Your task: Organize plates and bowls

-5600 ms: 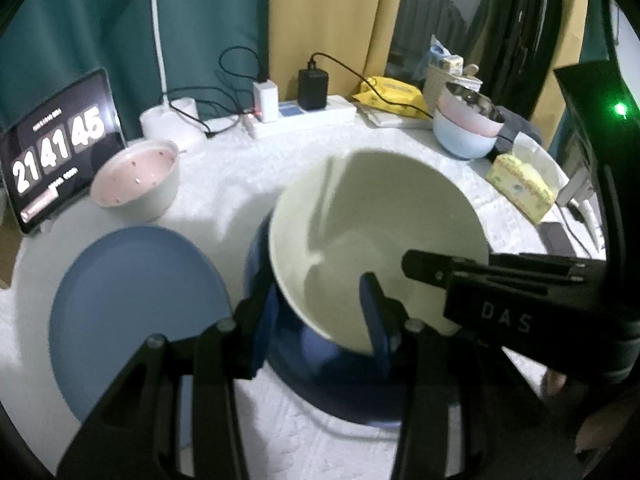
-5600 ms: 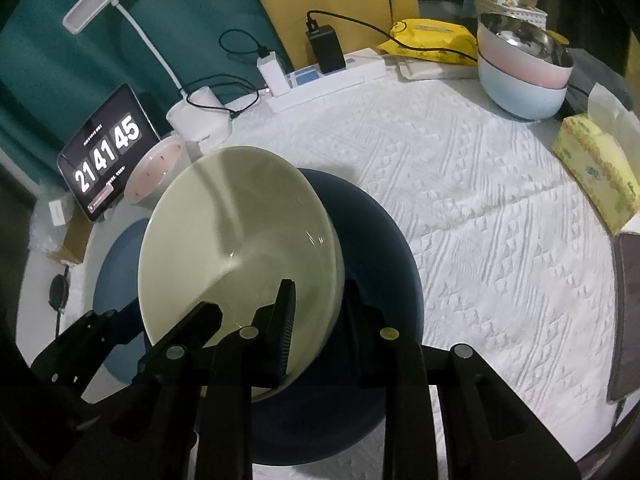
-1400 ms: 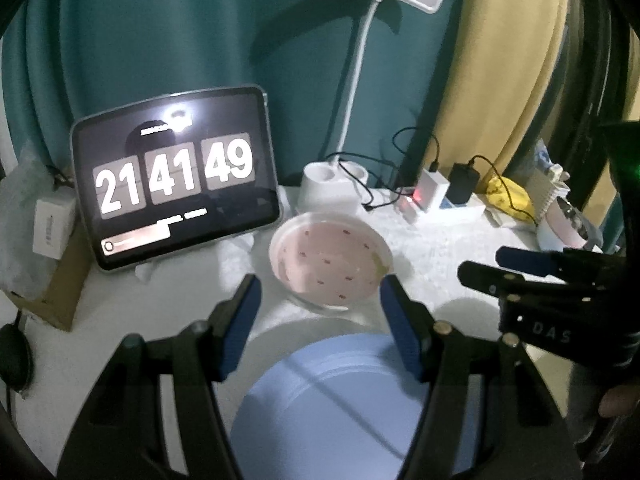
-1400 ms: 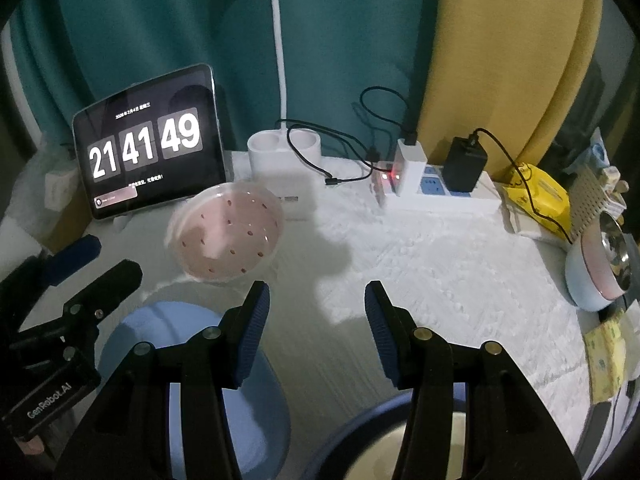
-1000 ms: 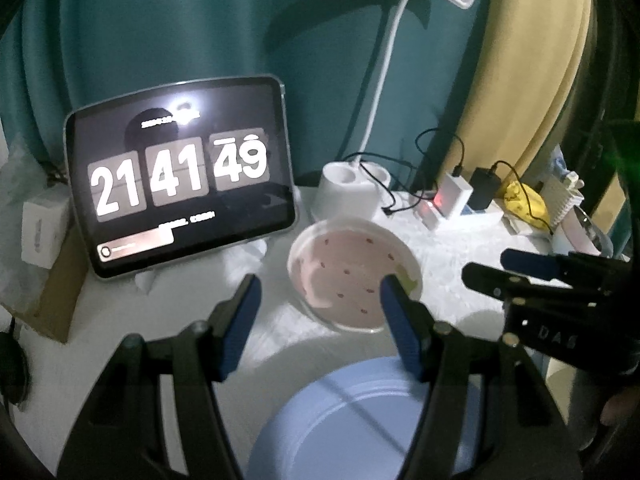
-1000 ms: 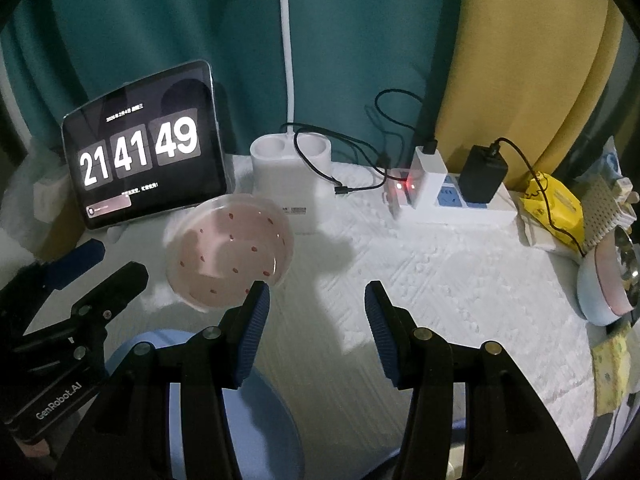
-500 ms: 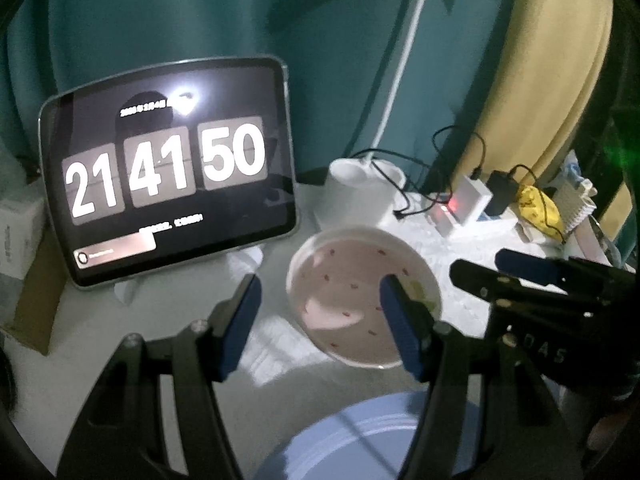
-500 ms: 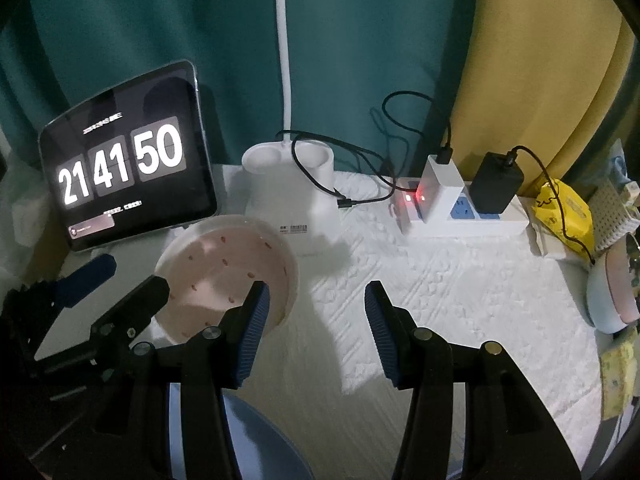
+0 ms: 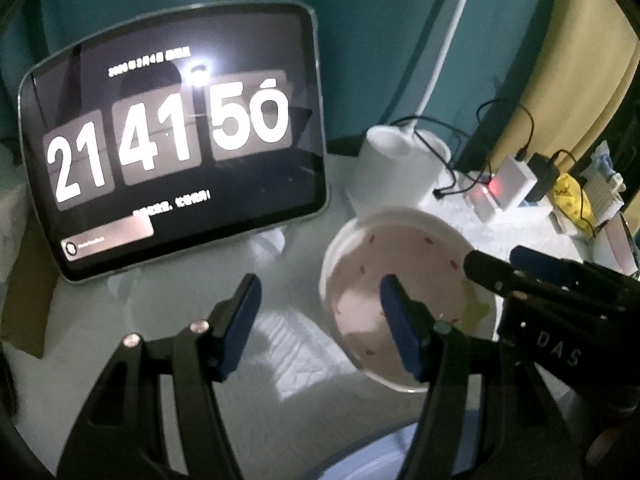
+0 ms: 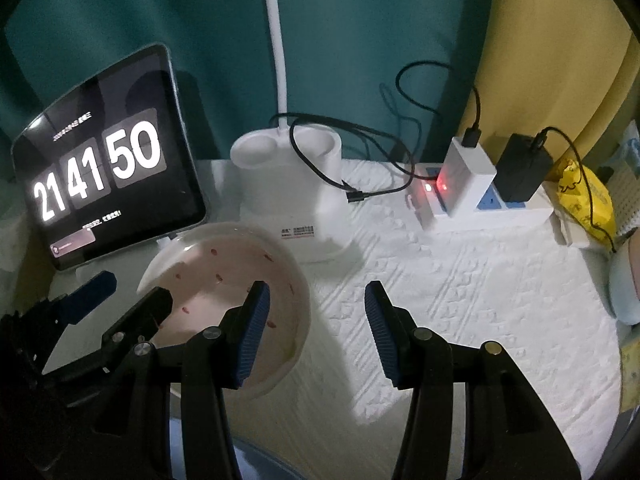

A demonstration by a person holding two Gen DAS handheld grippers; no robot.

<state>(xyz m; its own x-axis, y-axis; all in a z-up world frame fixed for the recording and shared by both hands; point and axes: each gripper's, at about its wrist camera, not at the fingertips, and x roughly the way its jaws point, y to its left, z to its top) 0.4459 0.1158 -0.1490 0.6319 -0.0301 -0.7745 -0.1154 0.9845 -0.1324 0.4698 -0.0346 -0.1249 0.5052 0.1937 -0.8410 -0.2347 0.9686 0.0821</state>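
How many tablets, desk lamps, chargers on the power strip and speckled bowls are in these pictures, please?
Tablet: 1
Desk lamp: 1
Chargers: 2, the white charger and the black charger
Pink speckled bowl: 1
Total: 5

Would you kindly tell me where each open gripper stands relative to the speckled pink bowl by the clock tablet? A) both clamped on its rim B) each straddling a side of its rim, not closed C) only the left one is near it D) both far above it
B: the left gripper and right gripper are both open, one finger of each over the speckled pink bowl, the other outside its rim.
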